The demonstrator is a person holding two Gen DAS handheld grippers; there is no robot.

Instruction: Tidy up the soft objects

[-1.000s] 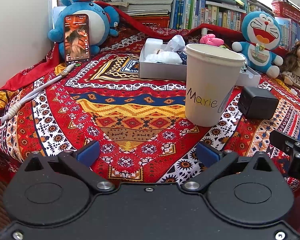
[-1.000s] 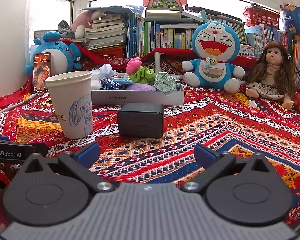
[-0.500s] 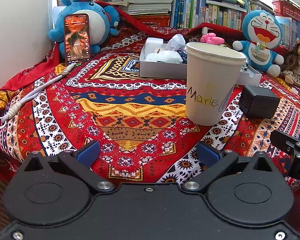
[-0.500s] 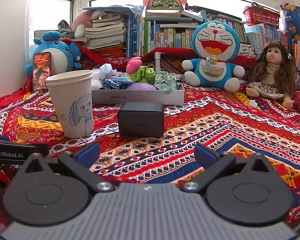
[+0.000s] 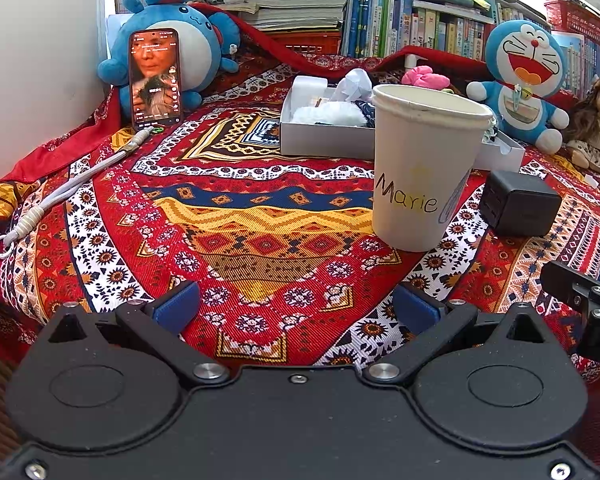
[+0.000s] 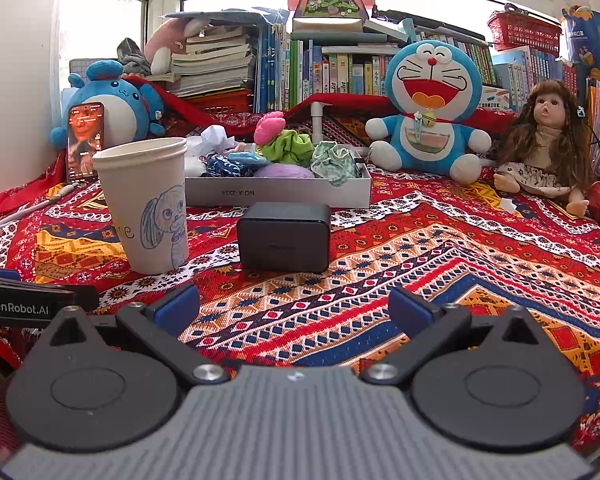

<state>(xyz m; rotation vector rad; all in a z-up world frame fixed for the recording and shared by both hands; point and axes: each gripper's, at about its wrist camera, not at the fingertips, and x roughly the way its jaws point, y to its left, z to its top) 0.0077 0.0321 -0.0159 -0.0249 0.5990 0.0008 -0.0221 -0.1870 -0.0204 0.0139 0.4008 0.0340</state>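
A shallow white box (image 6: 278, 196) sits on the patterned cloth and holds several soft scrunchies: pink (image 6: 269, 127), green (image 6: 286, 147), checked pale green (image 6: 332, 162), purple (image 6: 286, 171), dark blue (image 6: 224, 166). The box also shows in the left wrist view (image 5: 320, 142) behind a paper cup (image 5: 420, 168) marked "Marie". My left gripper (image 5: 296, 306) is open and empty, low over the cloth, short of the cup. My right gripper (image 6: 294, 306) is open and empty, in front of a black box (image 6: 284, 236).
A paper cup (image 6: 146, 204) stands left of the black box. A Doraemon plush (image 6: 430, 108), a doll (image 6: 546, 148), a blue plush (image 6: 112, 106) with a phone (image 6: 85, 142) leaning on it, and stacked books line the back. A white cord (image 5: 60, 196) lies at left.
Both views shift very slightly; the left gripper has edged a little to the left and back. Both grippers stay open. Nothing on the cloth has moved.
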